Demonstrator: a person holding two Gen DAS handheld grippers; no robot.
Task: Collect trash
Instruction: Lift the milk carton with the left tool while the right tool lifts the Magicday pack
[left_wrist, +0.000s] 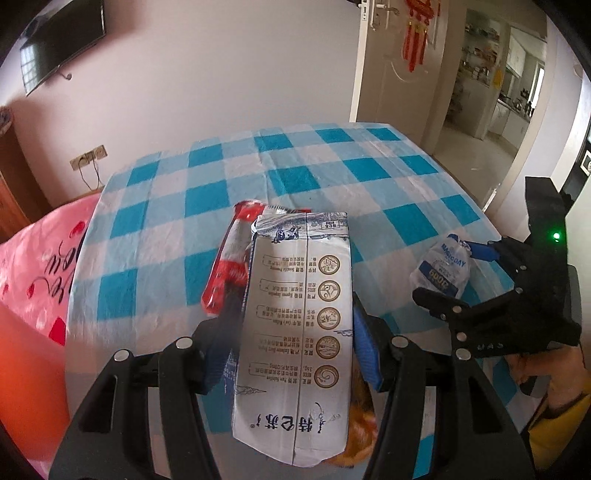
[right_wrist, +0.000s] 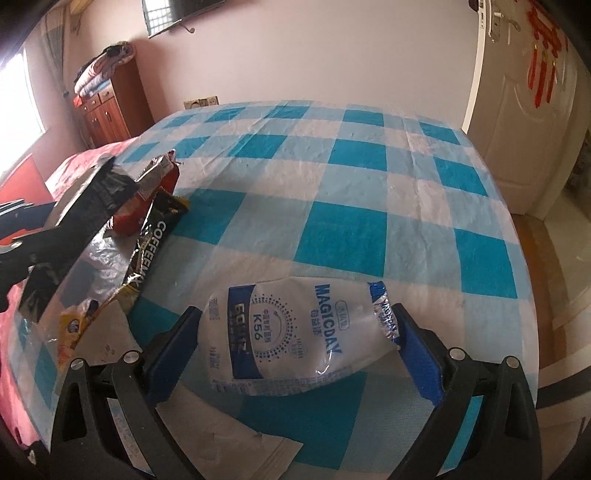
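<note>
Left wrist view, bottom centre: left gripper (left_wrist: 291, 347) clamped on milk carton (left_wrist: 295, 339), blue pads pressed to both carton sides, carton standing up the middle of the frame, print upside down. Red wrapper (left_wrist: 229, 266) just left of carton, touching it. Orange packet (left_wrist: 360, 424) partly hidden lower right of carton. Right edge: right gripper (left_wrist: 465, 273) closed on white MAGICDAY pouch (left_wrist: 441, 269) above checked tablecloth (left_wrist: 332, 177). Upper left: wall television (left_wrist: 61, 44). Upper right: door (left_wrist: 391, 62) with red hanging ornament (left_wrist: 415, 37).

Right wrist view, bottom centre: right gripper (right_wrist: 299, 332) pinching MAGICDAY pouch (right_wrist: 295, 332), pads on both ends. Left edge: left gripper (right_wrist: 74, 221), black COFFEEMIX sachet (right_wrist: 151, 243), red wrapper (right_wrist: 147, 199). Beyond: checked tablecloth (right_wrist: 351, 177). Upper left: wooden cabinet (right_wrist: 110, 107).
</note>
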